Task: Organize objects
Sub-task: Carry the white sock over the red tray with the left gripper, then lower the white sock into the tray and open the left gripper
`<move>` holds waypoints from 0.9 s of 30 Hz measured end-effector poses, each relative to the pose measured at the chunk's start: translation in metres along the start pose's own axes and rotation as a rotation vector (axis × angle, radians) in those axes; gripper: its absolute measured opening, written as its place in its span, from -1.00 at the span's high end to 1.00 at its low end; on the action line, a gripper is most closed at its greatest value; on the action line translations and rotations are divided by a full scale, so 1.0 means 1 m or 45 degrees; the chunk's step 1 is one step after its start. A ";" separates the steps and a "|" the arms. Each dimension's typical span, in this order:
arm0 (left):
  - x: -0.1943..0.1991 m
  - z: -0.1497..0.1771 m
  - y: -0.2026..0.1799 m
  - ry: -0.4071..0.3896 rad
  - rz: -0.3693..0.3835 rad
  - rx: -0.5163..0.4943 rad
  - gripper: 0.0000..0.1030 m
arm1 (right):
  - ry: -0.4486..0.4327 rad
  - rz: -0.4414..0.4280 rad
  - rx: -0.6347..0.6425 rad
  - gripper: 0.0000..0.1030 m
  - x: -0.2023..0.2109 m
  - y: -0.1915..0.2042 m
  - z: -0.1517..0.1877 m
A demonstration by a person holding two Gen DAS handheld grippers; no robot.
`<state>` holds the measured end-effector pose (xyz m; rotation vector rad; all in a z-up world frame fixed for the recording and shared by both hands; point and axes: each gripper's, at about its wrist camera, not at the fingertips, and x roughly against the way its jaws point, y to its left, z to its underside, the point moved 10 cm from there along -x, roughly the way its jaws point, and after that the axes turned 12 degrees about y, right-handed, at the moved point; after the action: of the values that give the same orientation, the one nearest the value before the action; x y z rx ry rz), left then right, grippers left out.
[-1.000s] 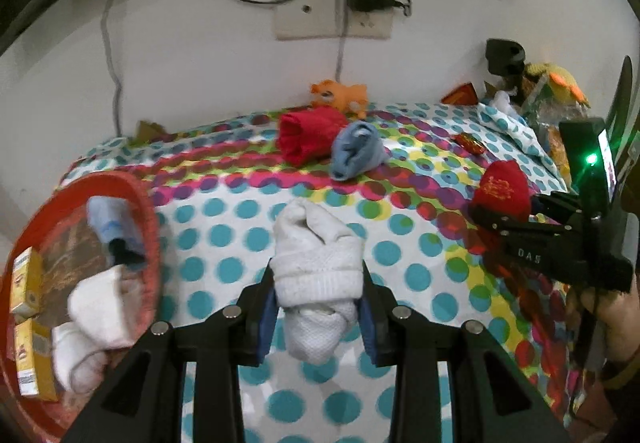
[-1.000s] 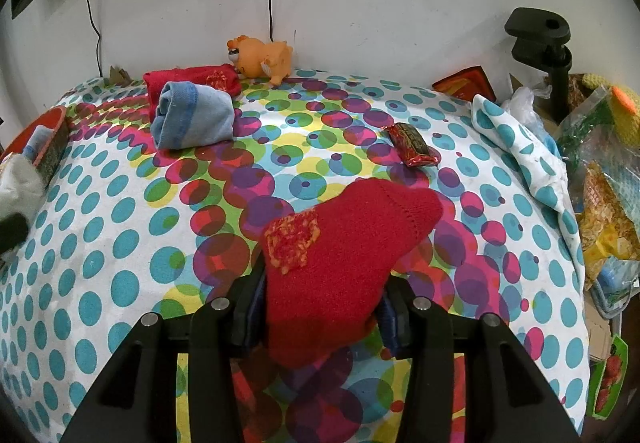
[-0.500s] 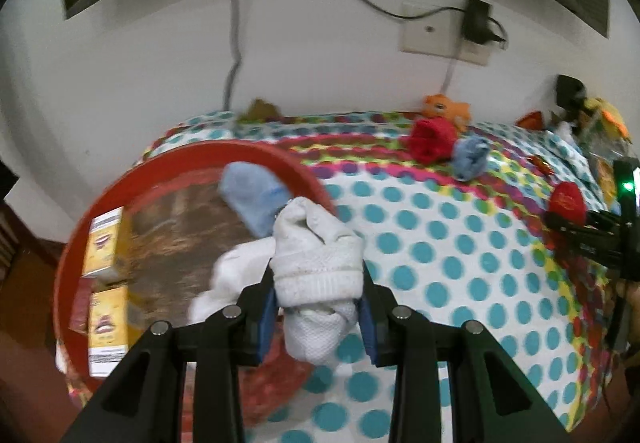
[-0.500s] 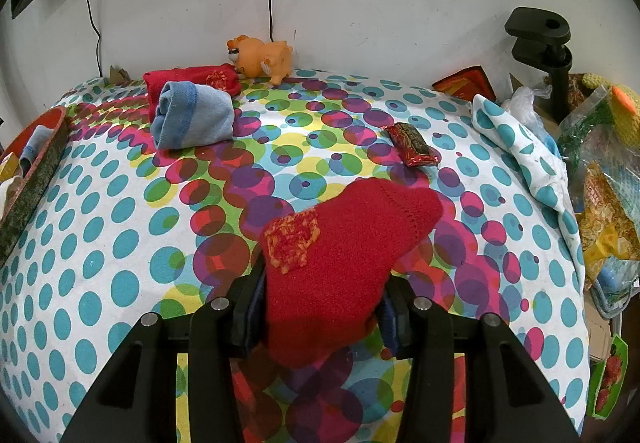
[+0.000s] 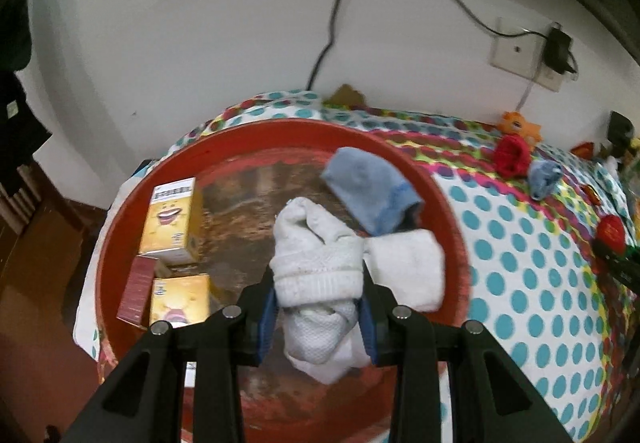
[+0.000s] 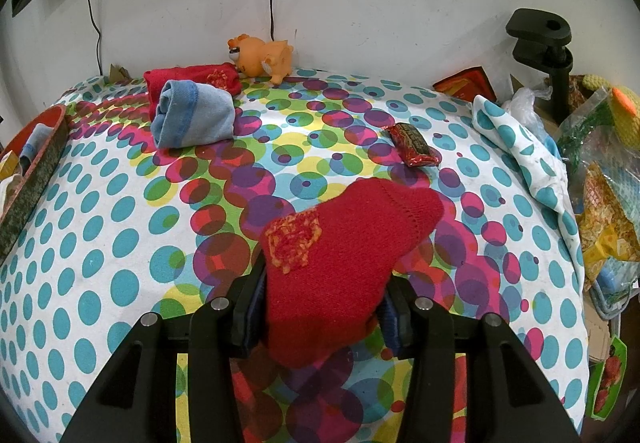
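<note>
Left gripper (image 5: 318, 317) is clamped on a rolled white sock (image 5: 316, 267), blue pads pressing both sides of its ribbed cuff, and it hangs right over the round red tray (image 5: 120, 227) at the left end of the worktop (image 5: 532, 283). Down in that tray: a light blue sock (image 5: 368, 189) toward the far rim, another white sock bundle (image 5: 412, 267) just beside the held one on the right, and two yellow boxes (image 5: 172, 219) along the left side, one behind the other, with a dark red packet (image 5: 134, 293) leaning next to the nearer box.

Over on the right, the right gripper (image 6: 322, 317) is closed on a red sock (image 6: 340, 259) with an orange-gold patch on it, the toe sticking up and away above the spotted cloth. Whether the sock's lower end touches the cloth, I cannot tell. Farther back on the worktop a rolled blue sock (image 6: 192, 115) lies touching a second red sock (image 6: 200, 81), and an orange toy animal (image 6: 262, 57) sits against the wall just behind them. A small red wrapped packet (image 6: 414, 145) lies alone, right of centre. The tray's edge shows at the far left of the right wrist view, well apart from the red sock in the gripper
</note>
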<state>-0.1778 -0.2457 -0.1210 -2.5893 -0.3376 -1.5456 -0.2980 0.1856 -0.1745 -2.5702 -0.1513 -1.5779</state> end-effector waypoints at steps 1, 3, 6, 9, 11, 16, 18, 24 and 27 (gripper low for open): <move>-0.002 -0.001 0.004 0.006 0.004 0.007 0.32 | 0.000 0.000 0.000 0.11 0.000 0.000 0.000; -0.005 -0.005 0.016 0.017 -0.015 0.032 0.32 | 0.000 0.000 0.000 0.11 0.000 0.000 0.000; -0.010 -0.010 0.029 0.034 -0.003 0.077 0.33 | 0.000 0.001 -0.001 0.11 0.000 0.000 0.000; -0.015 -0.016 0.039 0.039 -0.019 0.085 0.32 | 0.000 -0.001 -0.002 0.11 0.000 -0.001 0.000; -0.022 -0.022 0.046 0.059 -0.047 0.090 0.32 | 0.000 -0.001 -0.003 0.11 0.000 0.000 0.000; -0.036 -0.033 0.058 0.115 -0.028 0.126 0.32 | 0.000 0.000 -0.004 0.11 0.000 -0.001 0.000; -0.038 -0.041 0.062 0.107 -0.034 0.129 0.32 | 0.000 0.001 -0.003 0.11 0.000 0.000 0.000; -0.057 -0.052 0.081 0.152 -0.012 0.205 0.32 | 0.001 0.002 -0.004 0.10 0.000 -0.001 0.000; -0.064 -0.057 0.086 0.162 -0.010 0.212 0.32 | 0.001 0.001 -0.002 0.08 -0.001 0.000 0.000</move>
<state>-0.2345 -0.3493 -0.1480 -2.3552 -0.4438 -1.6012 -0.2985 0.1859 -0.1748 -2.5701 -0.1485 -1.5795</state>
